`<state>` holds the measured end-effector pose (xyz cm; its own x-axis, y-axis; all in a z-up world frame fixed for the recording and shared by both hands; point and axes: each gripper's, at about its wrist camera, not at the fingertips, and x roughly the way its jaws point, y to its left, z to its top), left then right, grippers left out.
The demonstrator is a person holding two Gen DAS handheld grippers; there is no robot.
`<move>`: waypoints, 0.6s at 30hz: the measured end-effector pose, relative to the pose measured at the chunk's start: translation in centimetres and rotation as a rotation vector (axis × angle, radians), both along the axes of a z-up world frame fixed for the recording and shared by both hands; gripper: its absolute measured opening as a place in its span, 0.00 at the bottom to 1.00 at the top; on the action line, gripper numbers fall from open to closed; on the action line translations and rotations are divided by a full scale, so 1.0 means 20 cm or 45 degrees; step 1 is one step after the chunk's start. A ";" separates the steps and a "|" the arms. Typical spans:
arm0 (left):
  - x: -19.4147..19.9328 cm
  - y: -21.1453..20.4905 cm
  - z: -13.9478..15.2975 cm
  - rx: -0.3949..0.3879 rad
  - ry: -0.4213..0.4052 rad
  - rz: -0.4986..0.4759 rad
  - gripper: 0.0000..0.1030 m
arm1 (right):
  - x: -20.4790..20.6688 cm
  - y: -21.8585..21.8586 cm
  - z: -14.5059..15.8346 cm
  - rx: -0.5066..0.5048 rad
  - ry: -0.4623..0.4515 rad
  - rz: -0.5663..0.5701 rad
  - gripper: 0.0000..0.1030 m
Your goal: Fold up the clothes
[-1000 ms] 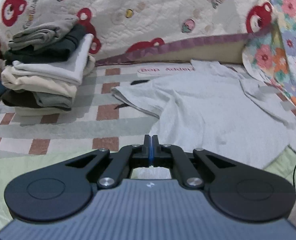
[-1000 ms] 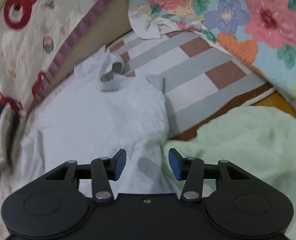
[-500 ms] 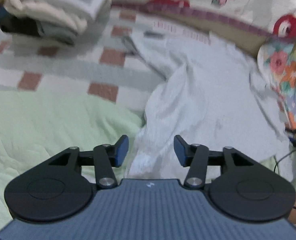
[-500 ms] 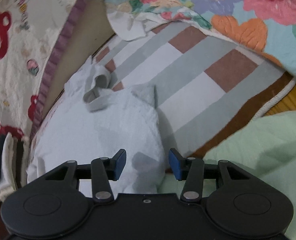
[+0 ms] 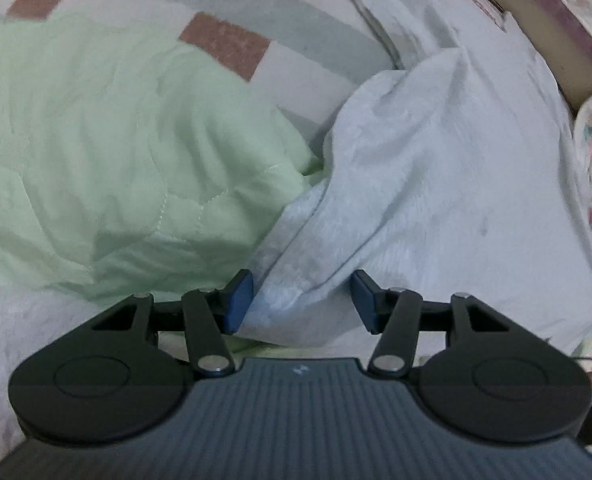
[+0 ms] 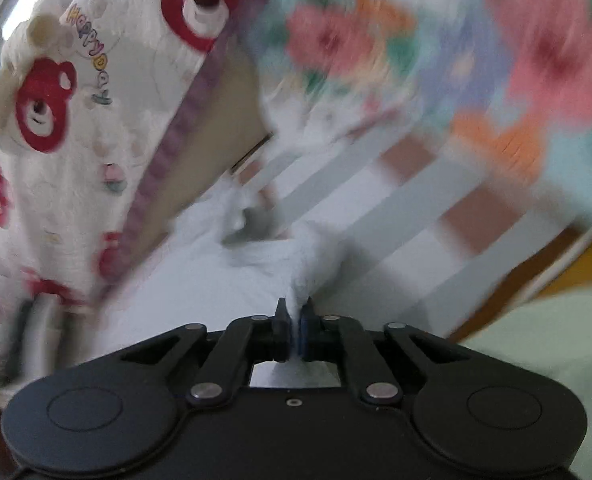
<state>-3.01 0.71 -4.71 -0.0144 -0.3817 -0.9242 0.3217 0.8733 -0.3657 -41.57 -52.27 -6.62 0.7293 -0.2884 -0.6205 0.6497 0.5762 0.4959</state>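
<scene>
A pale grey-white T-shirt [image 5: 436,168] lies spread on the striped bed cover, its lower hem bunched toward me. My left gripper [image 5: 301,300] is open, and a fold of the shirt's hem lies between its blue pads. In the right wrist view, which is blurred by motion, my right gripper [image 6: 295,326] is shut on a pinch of the same shirt [image 6: 232,280], which rises to its tips. The shirt's collar lies further off, near the pillow.
A light green quilt [image 5: 108,152] lies to the left of the shirt and shows in the right wrist view [image 6: 544,344]. A bear-print pillow [image 6: 80,120] and a flowered blanket [image 6: 496,48] stand at the back. The striped cover [image 6: 416,216] lies beneath.
My left gripper opened and came down onto the shirt's hem. My right gripper closed on the shirt's edge and is moving quickly, blurring its view.
</scene>
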 end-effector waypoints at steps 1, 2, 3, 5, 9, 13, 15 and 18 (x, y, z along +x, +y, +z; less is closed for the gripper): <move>-0.01 0.00 0.00 0.006 0.000 -0.006 0.53 | 0.02 0.02 -0.01 -0.059 0.090 0.020 0.03; -0.01 -0.01 0.00 0.012 0.000 -0.013 0.54 | 0.04 0.04 -0.02 -0.108 0.169 0.040 0.03; -0.02 -0.01 -0.01 0.017 0.000 -0.019 0.54 | 0.06 0.06 -0.04 -0.133 0.213 0.047 0.03; -0.03 -0.02 -0.01 0.029 0.000 -0.032 0.54 | 0.09 0.09 -0.07 -0.152 0.240 0.041 0.03; 0.00 -0.03 -0.02 0.033 0.030 -0.031 0.56 | 0.07 0.06 -0.11 -0.121 0.232 0.027 0.04; 0.03 -0.04 -0.05 0.043 0.094 -0.025 0.61 | 0.07 0.05 -0.13 -0.093 0.220 0.024 0.04; 0.03 -0.05 -0.06 0.062 0.122 -0.053 0.63 | 0.07 0.06 -0.14 -0.096 0.225 0.031 0.04; 0.04 -0.07 -0.05 0.089 0.124 -0.079 0.64 | 0.07 0.07 -0.14 -0.099 0.213 0.043 0.06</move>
